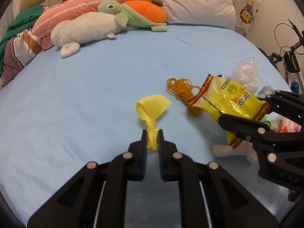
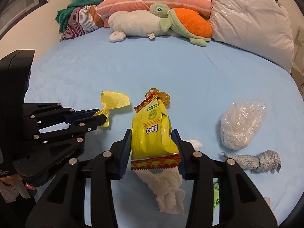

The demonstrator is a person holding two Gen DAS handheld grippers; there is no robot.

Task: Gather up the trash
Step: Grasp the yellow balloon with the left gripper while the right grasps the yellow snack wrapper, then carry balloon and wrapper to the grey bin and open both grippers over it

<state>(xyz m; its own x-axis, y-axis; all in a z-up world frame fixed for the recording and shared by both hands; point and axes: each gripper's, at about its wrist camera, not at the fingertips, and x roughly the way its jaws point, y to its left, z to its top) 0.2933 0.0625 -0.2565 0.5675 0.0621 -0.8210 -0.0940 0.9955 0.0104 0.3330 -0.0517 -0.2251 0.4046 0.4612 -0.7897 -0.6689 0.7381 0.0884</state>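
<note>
My left claw (image 1: 152, 138) is clamped on the yellow ribbon (image 1: 152, 110) at its knot, just over the bed (image 1: 95, 85). My right claw (image 2: 153, 148) pinches the snack wrapper (image 2: 152, 133); I judge it light, crinkly and slippery, best held mid-body.

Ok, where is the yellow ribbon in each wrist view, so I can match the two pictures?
Left wrist: yellow ribbon low centre, its knotted end pinched in the left claw.
Right wrist: yellow ribbon left of centre, held at the tip of the left claw.
Shared landmark: the yellow Lipo wrapper, right of the ribbon in both.
</note>
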